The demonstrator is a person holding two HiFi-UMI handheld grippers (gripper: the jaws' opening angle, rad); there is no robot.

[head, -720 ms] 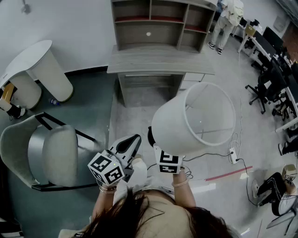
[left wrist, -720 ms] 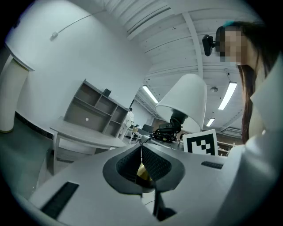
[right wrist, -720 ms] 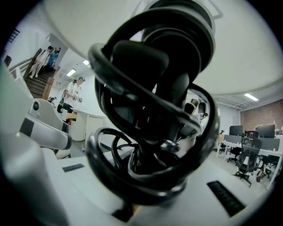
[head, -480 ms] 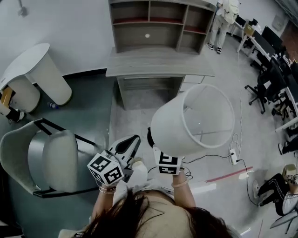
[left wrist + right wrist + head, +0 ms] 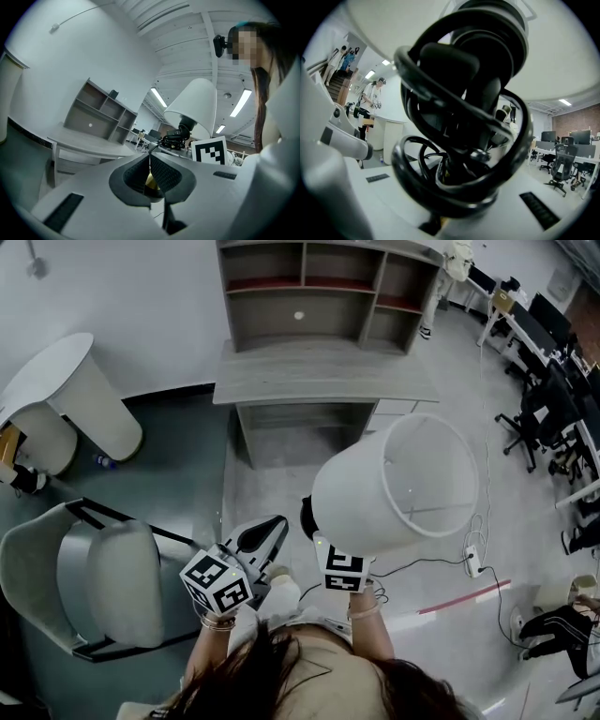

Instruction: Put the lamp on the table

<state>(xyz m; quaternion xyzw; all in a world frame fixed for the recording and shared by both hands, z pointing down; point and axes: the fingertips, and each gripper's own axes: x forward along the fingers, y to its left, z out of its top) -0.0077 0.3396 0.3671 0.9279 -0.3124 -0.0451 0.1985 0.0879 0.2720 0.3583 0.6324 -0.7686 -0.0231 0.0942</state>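
The lamp (image 5: 375,507) is up in the air, tilted, near the person and well short of the far surface (image 5: 319,371). The right gripper (image 5: 317,538) has its jaws clamped tight on the dark neck (image 5: 483,93), among the coiled cord (image 5: 417,140). The left gripper (image 5: 267,526) has its jaws together, empty. The shade (image 5: 431,474) looks light and easily dented. The stiff neck seems the safest hold, though the top may swing.

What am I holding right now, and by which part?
The right gripper grips the white-shaded lamp at its black neck under the shade, amid the coiled black cord. The left gripper is shut and empty.
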